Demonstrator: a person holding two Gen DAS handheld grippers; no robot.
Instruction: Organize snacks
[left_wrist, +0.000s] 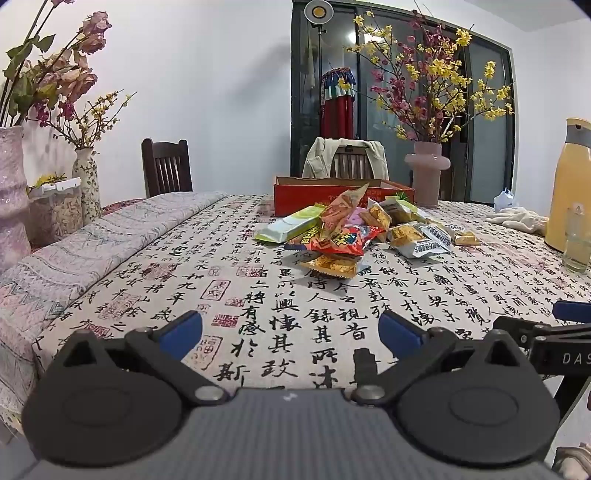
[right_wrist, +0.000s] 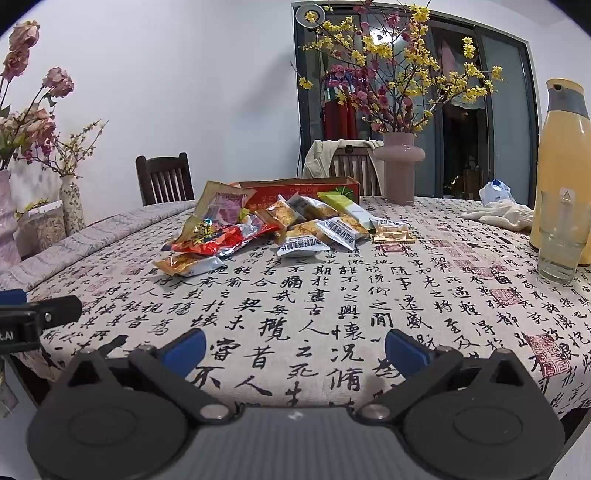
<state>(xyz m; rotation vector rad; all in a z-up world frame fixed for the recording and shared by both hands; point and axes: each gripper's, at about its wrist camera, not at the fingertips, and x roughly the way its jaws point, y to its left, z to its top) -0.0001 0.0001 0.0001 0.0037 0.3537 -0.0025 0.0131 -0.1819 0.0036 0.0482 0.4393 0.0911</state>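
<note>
A heap of snack packets (left_wrist: 354, 229) (right_wrist: 258, 232) lies mid-table: orange and red bags, a green-white bar, several gold-and-white packs. Behind it stands an open red cardboard box (left_wrist: 295, 192) (right_wrist: 332, 186). One gold packet (left_wrist: 334, 265) (right_wrist: 186, 265) lies nearest, apart from the heap. My left gripper (left_wrist: 290, 330) is open over the near table edge, well short of the snacks, nothing between its blue pads. My right gripper (right_wrist: 295, 349) is also open and empty, low over the calligraphy tablecloth (right_wrist: 332, 295). Each gripper's tip shows at the edge of the other's view.
A yellow jug (right_wrist: 565, 166) and a drinking glass (right_wrist: 559, 240) stand at the right, with a white cloth (right_wrist: 498, 214) behind. A pink vase of blossoms (left_wrist: 426, 173) (right_wrist: 400, 168) sits past the box. Vases (left_wrist: 86, 181) and a folded runner (left_wrist: 92, 251) are at the left; chairs (left_wrist: 168, 166) lie beyond.
</note>
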